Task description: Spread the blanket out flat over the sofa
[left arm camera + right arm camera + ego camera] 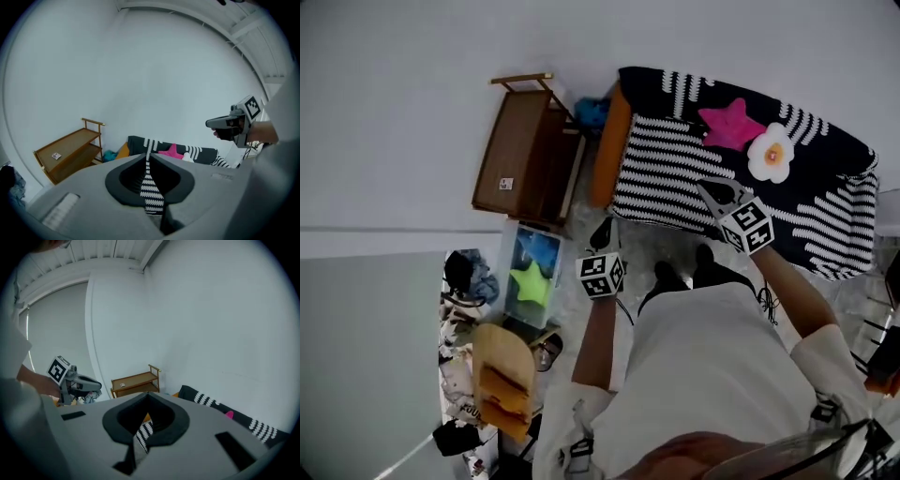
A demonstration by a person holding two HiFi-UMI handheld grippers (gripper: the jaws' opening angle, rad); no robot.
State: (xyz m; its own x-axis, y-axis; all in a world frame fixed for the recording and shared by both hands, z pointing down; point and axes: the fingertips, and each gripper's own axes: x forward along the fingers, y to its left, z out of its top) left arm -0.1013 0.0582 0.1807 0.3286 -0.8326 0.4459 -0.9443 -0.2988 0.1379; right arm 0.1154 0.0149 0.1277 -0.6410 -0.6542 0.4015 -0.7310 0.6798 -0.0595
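Left gripper (602,234) and right gripper (714,194) each pinch the striped blanket's (670,173) near edge. Looks soft, floppy, probably light, so I'd grab near the corners.

Held forward side by side at mid-frame, the left gripper (603,232) and right gripper (712,192) each clamp the blanket (661,164).

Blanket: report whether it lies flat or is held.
Blanket held, not flat: left gripper and right gripper each pinch striped fabric; rest drapes the sofa.
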